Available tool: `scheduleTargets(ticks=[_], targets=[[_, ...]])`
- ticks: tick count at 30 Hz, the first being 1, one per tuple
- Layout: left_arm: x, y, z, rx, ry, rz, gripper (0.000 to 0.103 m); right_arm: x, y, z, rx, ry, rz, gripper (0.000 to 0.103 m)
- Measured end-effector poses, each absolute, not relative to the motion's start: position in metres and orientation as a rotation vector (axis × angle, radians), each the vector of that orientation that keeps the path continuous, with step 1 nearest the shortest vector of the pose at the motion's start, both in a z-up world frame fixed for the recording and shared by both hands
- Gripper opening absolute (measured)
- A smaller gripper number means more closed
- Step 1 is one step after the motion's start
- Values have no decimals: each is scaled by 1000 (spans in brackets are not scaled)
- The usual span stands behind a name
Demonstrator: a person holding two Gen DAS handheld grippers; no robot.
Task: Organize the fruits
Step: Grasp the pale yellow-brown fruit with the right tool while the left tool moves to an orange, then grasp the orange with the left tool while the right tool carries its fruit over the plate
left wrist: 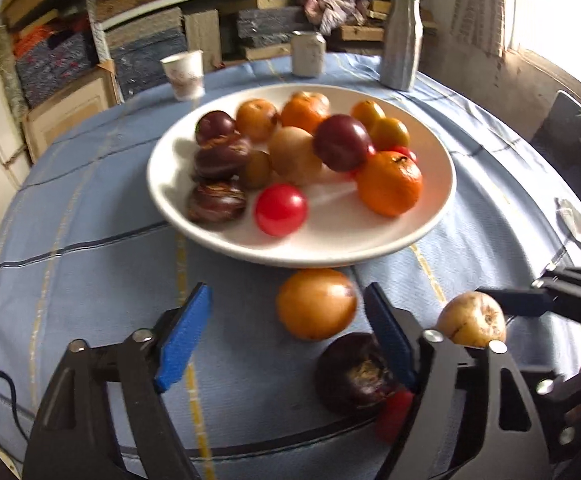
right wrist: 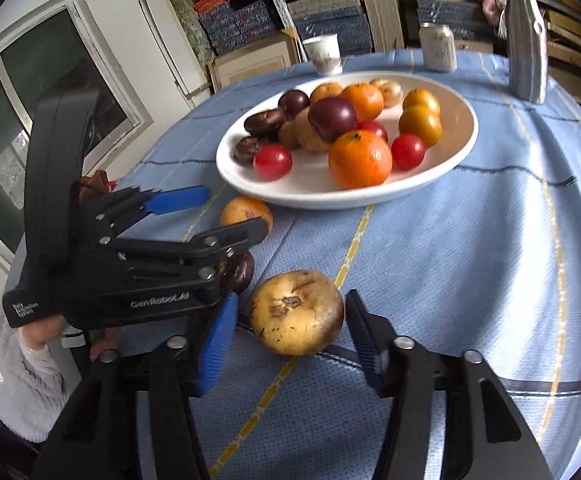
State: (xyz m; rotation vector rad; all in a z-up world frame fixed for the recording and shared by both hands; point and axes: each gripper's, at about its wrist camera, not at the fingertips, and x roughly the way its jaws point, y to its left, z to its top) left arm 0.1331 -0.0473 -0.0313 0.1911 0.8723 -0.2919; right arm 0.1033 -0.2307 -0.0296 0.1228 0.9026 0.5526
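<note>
- White plate [left wrist: 442, 184] sits mid-table on the blue checked tablecloth [left wrist: 90, 280]; it carries a heap of fruit: oranges, dark plums, red tomatoes, brown-streaked pieces.
- A large orange [right wrist: 359, 158] lies at the near side of the plate, a red tomato [right wrist: 272, 162] to its left.
- Three fruits lie loose on the cloth, off the plate, on the side nearest me.
- My right tongs [right wrist: 286, 340] are spread, one blue pad on each side of a blemished yellow fruit [right wrist: 296, 312]; gaps show on both sides, so no pinch.
- My left tongs [left wrist: 286, 336] are also spread. An orange-yellow fruit [left wrist: 316, 304] lies between the tips, nearer the far-side pad, untouched.
- A dark purple fruit [left wrist: 354, 372] lies just beside my left tongs' right finger; a red piece [left wrist: 394, 414] sits under that finger, partly hidden.
- Seen from the right wrist, my left tongs' fingers cross over the orange-yellow and dark fruits.
- At the far table edge: paper cup [left wrist: 184, 74], drink can [left wrist: 308, 54], tall silver bottle [left wrist: 402, 40].
- Shelves of stacked boxes behind the table.
</note>
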Motion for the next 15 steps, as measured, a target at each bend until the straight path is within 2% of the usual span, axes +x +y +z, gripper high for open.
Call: scheduleTargets(ticks=[2, 6, 8, 15], targets=[[139, -50, -37, 178, 909, -320, 57, 104, -231, -33, 130, 915, 552, 47], [140, -50, -37, 154, 917, -349, 52, 103, -231, -33, 130, 912, 553, 47], [138, -51, -36, 150, 918, -369, 41, 102, -230, -32, 118, 908, 552, 46], [124, -49, -28, 159, 884, -365, 40, 98, -236, -23, 122, 860, 540, 46]])
